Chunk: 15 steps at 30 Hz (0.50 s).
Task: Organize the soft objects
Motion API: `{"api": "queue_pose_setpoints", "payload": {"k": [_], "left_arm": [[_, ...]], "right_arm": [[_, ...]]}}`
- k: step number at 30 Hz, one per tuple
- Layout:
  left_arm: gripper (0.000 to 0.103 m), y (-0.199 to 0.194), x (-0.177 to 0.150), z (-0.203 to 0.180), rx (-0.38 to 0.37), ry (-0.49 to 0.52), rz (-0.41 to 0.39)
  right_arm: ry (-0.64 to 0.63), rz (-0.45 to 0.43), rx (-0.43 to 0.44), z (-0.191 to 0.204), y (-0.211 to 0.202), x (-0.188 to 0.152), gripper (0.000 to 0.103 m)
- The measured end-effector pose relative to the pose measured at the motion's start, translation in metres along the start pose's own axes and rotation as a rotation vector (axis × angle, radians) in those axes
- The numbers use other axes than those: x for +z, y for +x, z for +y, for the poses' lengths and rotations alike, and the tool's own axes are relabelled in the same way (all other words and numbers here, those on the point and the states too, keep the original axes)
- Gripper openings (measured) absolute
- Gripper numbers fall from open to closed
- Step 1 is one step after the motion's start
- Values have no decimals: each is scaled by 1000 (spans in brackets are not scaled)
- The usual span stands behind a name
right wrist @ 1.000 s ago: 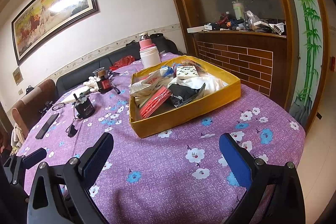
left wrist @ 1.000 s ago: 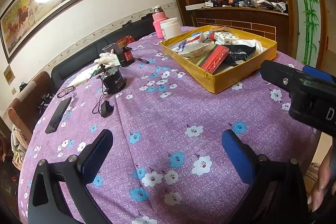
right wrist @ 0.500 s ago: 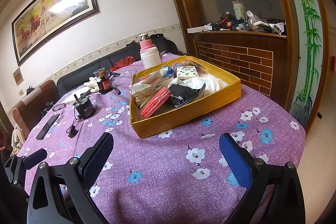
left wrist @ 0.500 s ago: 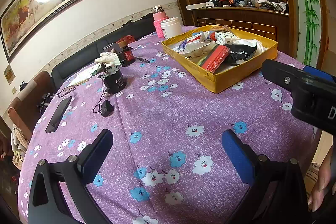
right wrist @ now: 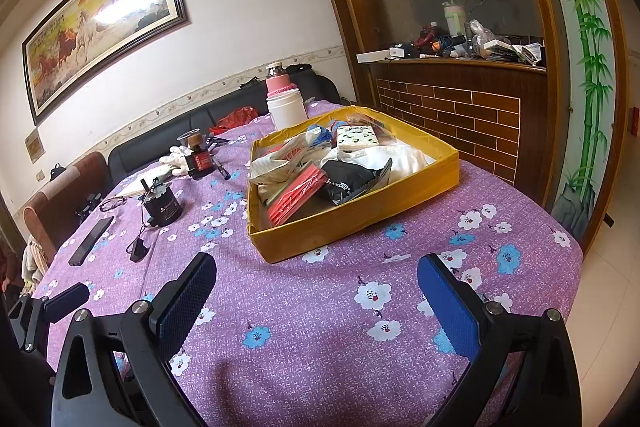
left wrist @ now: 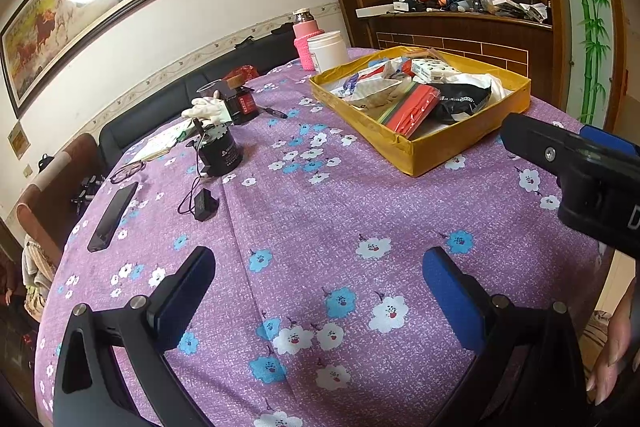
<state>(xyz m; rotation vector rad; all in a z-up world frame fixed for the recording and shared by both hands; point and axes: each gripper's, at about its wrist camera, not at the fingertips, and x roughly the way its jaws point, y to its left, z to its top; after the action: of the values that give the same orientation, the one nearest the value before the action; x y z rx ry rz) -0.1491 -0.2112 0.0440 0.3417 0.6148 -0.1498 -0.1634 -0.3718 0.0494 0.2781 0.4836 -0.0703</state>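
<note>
Both my grippers, left [left wrist: 319, 281] and right [right wrist: 316, 281], gape wide and empty above the purple cloth [right wrist: 320, 327], barely shifted from a second ago. Soft packets [right wrist: 320, 171] sit piled in the yellow tray [right wrist: 352, 227] ahead; sorting hasn't begun.

Surface [right wrist: 320, 347] covered in matt woven purple cloth, floral print. Tray [right wrist: 360, 227]: yellow cardboard, taped edges with slight sheen. Black packet [right wrist: 352, 179] and red pouch [right wrist: 296, 195] inside: glossy plastic film. Fingers [right wrist: 448, 303]: matt black plastic, textured blue pads, bright metal screws. Cabinet [right wrist: 460, 107]: polished wood.
</note>
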Motion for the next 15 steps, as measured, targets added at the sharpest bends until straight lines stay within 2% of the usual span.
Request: {"api": "queue_pose_setpoints", "payload": {"k": [15], "left_arm": [[103, 1, -1, 1, 2, -1, -1]], "right_arm": [[3, -1, 0, 0, -1, 0, 102]]}}
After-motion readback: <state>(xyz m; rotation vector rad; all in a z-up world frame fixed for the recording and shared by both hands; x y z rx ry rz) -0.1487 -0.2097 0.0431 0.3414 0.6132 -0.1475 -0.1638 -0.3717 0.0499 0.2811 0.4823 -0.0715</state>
